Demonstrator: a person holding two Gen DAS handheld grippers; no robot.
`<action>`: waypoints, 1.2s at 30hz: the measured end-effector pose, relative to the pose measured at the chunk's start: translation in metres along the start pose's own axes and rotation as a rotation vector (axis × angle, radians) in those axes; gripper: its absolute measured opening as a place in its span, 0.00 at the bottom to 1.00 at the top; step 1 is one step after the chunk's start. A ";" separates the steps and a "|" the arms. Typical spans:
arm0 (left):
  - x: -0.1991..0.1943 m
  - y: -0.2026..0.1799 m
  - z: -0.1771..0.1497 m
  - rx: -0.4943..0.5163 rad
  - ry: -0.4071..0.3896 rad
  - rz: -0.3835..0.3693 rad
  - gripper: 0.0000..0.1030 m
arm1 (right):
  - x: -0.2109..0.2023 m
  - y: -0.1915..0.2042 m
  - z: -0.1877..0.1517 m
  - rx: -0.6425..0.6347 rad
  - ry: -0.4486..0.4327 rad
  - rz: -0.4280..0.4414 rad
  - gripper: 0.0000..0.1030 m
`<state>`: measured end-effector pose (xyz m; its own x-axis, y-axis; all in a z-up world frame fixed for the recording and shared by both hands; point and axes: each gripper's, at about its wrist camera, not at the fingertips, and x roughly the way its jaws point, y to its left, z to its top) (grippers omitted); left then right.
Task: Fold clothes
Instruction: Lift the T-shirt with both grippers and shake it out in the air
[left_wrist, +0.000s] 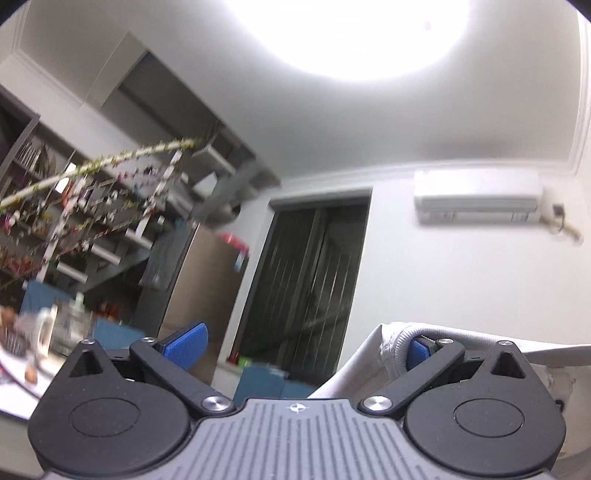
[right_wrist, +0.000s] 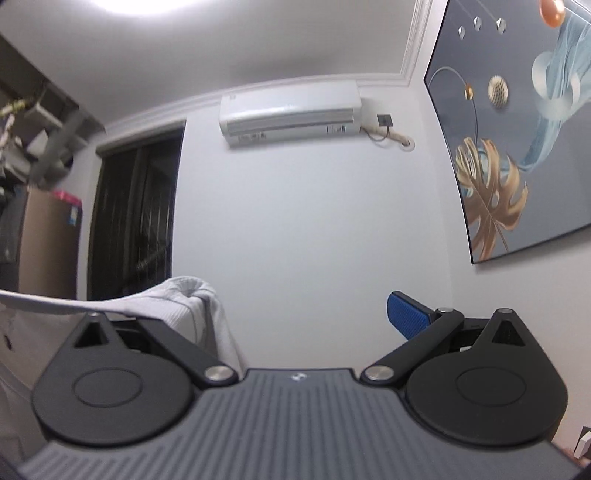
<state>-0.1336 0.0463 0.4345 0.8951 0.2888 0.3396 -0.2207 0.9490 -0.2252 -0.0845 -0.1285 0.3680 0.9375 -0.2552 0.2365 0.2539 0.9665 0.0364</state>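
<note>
Both grippers tilt up toward the ceiling. The left gripper (left_wrist: 303, 343) has its blue pads spread wide; a white garment (left_wrist: 373, 354) is draped over its right finger, hooked rather than pinched. The right gripper (right_wrist: 295, 314) is likewise spread, with the same white ribbed cloth hung over its left finger, hiding that pad. Behind them stand a dark doorway (left_wrist: 310, 280), a wall air conditioner (right_wrist: 288, 110), cluttered shelves (left_wrist: 92, 221) and a leaf painting (right_wrist: 517, 140)

Ribbed white cloth garment (right_wrist: 177, 306); textured blue pads (left_wrist: 186, 341).
</note>
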 end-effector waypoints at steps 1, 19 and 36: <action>0.000 -0.002 0.010 -0.005 0.006 -0.015 1.00 | -0.002 -0.003 0.008 0.001 -0.006 0.000 1.00; 0.176 -0.046 -0.241 0.080 0.391 -0.057 1.00 | 0.177 0.000 -0.165 -0.033 0.300 -0.041 1.00; 0.427 -0.035 -0.735 0.272 1.034 -0.048 1.00 | 0.488 0.085 -0.619 -0.151 0.832 0.039 1.00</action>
<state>0.5408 0.0428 -0.0840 0.7707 0.1243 -0.6250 -0.1414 0.9897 0.0224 0.5424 -0.1868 -0.1147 0.8006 -0.2146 -0.5594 0.1908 0.9764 -0.1014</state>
